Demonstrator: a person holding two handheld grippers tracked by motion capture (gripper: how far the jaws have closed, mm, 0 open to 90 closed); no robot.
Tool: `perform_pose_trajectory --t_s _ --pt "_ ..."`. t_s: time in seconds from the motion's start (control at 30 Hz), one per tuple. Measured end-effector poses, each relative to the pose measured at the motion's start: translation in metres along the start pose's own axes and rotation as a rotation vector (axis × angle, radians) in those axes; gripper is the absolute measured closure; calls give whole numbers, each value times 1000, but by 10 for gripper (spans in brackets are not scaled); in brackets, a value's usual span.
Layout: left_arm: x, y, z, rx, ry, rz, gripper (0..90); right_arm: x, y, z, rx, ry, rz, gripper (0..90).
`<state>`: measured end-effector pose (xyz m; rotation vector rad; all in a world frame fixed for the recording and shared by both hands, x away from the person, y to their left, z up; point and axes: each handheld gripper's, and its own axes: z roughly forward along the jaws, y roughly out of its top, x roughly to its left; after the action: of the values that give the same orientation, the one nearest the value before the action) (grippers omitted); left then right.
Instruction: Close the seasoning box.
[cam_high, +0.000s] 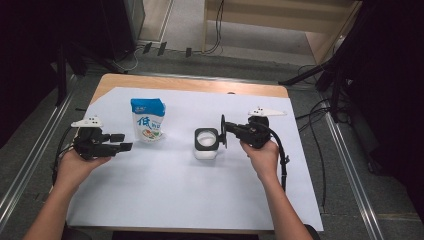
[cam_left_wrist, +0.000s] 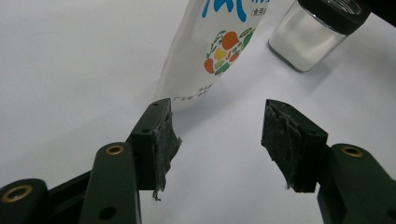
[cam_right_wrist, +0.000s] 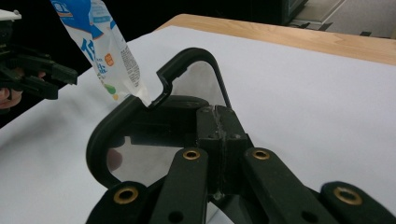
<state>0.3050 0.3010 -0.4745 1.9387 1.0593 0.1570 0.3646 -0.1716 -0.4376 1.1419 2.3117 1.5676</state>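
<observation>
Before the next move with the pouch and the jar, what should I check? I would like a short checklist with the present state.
1. Jar mouth uncovered: ok, the lid stands on edge at its side.
2. Right gripper shut on lid: ok.
3. Left gripper open, nothing between its fingers: ok.
4. Pouch upright, ahead of left gripper: ok.
5. Pouch top already opened: cannot tell.
</observation>
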Motion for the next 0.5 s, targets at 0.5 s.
perform_pose_trajectory --t_s 0.5 --pt "2 -1 0 -7 -5 -8 440 4 -1 9 28 13 -5 900"
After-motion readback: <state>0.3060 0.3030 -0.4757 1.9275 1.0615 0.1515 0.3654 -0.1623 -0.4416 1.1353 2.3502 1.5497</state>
